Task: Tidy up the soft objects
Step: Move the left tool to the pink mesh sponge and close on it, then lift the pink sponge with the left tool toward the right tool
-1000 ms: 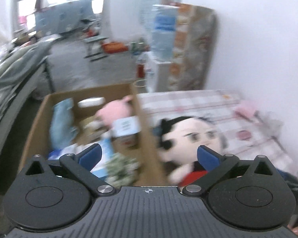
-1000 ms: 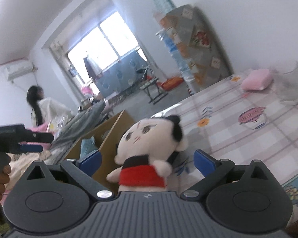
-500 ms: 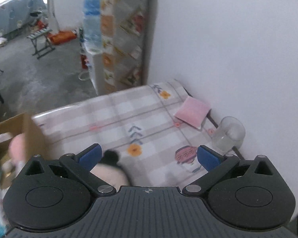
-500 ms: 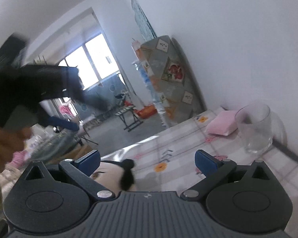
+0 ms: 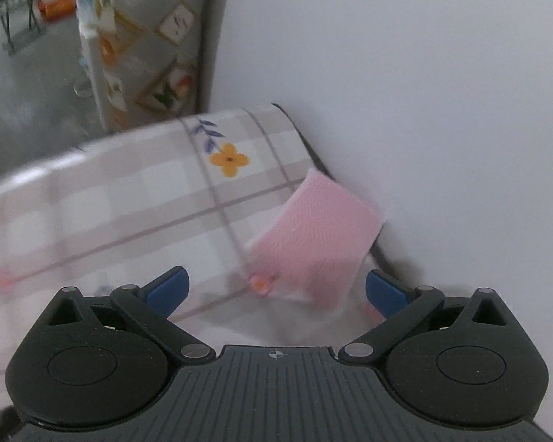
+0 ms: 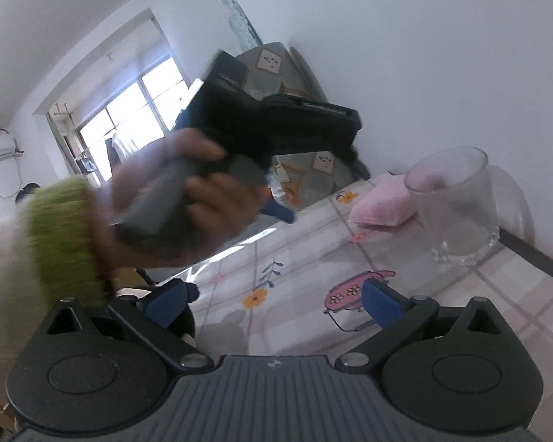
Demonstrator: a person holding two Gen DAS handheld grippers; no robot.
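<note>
My left gripper (image 5: 274,287), jaws wide and empty, has swung from the box to the pink cushion (image 5: 315,237) against the wall, the next pickup; right gripper (image 6: 272,302) likewise wide.

- Your left gripper (image 5: 275,289) is spread wide, its blue fingertips (image 5: 167,288) far apart and holding nothing.
- Your right gripper (image 6: 272,301) is spread wide too, nothing between its blue pads (image 6: 381,302).
- From the right wrist view, your left hand (image 6: 182,202) wraps the gripper's grey handle, blurred, with a green cuff (image 6: 61,237) at the wrist.
</note>
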